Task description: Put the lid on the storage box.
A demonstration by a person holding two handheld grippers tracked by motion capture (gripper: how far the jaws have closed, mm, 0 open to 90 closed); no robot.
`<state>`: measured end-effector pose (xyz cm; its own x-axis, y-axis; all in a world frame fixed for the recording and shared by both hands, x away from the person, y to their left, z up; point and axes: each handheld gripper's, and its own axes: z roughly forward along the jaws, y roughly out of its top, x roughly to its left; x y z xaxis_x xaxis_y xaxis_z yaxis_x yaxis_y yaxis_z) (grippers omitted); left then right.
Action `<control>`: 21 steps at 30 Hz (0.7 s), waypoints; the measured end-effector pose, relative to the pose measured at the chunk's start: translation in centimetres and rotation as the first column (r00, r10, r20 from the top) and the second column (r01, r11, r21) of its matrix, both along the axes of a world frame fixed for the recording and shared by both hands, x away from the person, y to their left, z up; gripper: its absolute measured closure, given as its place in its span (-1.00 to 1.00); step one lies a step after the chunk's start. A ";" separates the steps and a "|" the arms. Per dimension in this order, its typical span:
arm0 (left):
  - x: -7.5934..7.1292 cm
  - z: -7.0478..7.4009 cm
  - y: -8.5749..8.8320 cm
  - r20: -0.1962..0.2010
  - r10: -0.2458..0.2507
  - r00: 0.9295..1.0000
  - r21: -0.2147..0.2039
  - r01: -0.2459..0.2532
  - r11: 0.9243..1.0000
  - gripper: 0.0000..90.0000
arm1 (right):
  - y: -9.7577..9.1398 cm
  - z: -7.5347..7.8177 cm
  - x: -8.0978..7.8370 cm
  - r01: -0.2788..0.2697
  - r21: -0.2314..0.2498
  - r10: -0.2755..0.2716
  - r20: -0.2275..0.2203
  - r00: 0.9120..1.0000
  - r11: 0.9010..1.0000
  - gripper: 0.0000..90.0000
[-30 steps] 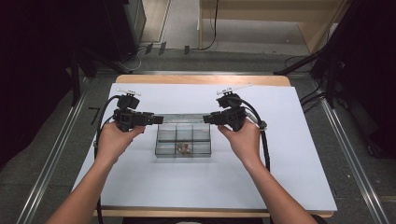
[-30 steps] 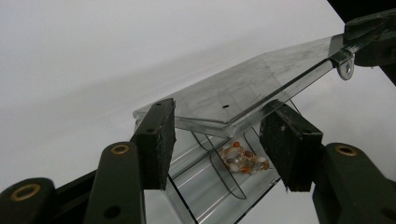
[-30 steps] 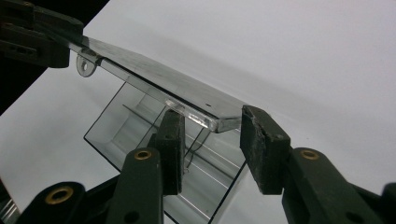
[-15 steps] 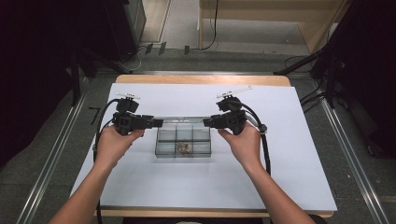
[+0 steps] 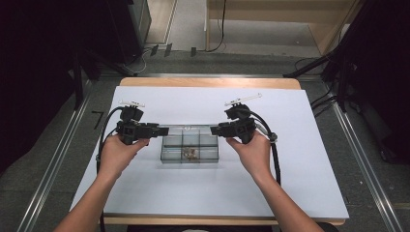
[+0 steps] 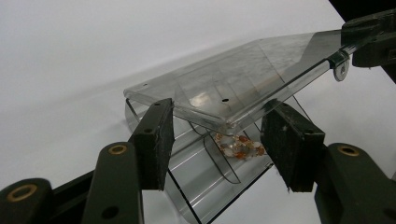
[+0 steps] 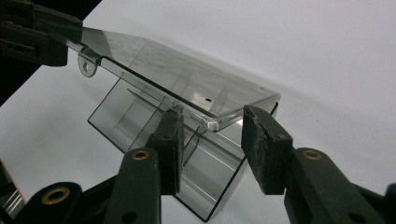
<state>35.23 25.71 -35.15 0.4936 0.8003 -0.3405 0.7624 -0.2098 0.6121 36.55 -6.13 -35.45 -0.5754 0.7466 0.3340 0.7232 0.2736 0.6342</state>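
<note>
A clear plastic box sits near the middle of the white sheet that covers the wooden table. The box is shallow and rectangular, with thin clear walls splitting it into small compartments. One front compartment holds a little heap of beads, rounded and glossy, in white, orange and brown. In the left gripper view the same beads lie low in the tray beneath the lid.

The lid is a flat clear panel with rounded corners and a small raised rim, and it is scuffed and slightly cloudy on top. It stands lifted and tilted above the tray. A small round tab with a hole hangs from its edge near the far end.

The left gripper reaches in from the box's left end. Its jaws are spread, with the corner of the lid between the two matte black pads (I cannot tell whether the pads actually press on it). The right gripper comes from the opposite end, its jaws likewise apart around the lid's other corner, and contact there is just as hard to judge. Its rubbery pads look worn and dusty at the edges. In the high view both hands hold the grippers level, pointing at each other across the box.
</note>
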 end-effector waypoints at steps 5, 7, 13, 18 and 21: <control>-0.4 -0.2 0.0 0.004 -0.001 1.000 0.000 0.001 1.000 0.01 | 0.0 -0.2 -0.2 -0.002 -0.002 0.002 -0.004 1.000 1.000 0.34; -0.5 -0.3 0.0 0.002 0.003 1.000 0.001 -0.003 1.000 0.00 | 0.0 -0.3 -0.4 -0.004 -0.003 0.004 -0.003 1.000 1.000 0.34; -0.9 -0.5 0.1 0.000 -0.003 1.000 0.000 0.003 1.000 0.00 | -0.1 -0.6 -0.7 -0.005 -0.004 0.005 -0.009 1.000 1.000 0.34; -1.1 -0.7 0.0 -0.004 -0.001 1.000 0.000 0.001 1.000 0.00 | -0.1 -0.8 -0.9 -0.008 -0.005 0.008 -0.008 1.000 1.000 0.33; -1.3 -1.0 0.0 -0.009 0.001 1.000 -0.001 -0.001 1.000 0.00 | -0.1 -1.1 -1.1 -0.008 -0.005 0.008 -0.009 1.000 1.000 0.33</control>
<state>33.96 25.74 -36.15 0.4899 0.8002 -0.3459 0.7682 -0.2086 0.6053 35.44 -6.22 -36.54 -0.5779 0.7439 0.3355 0.7269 0.2824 0.6260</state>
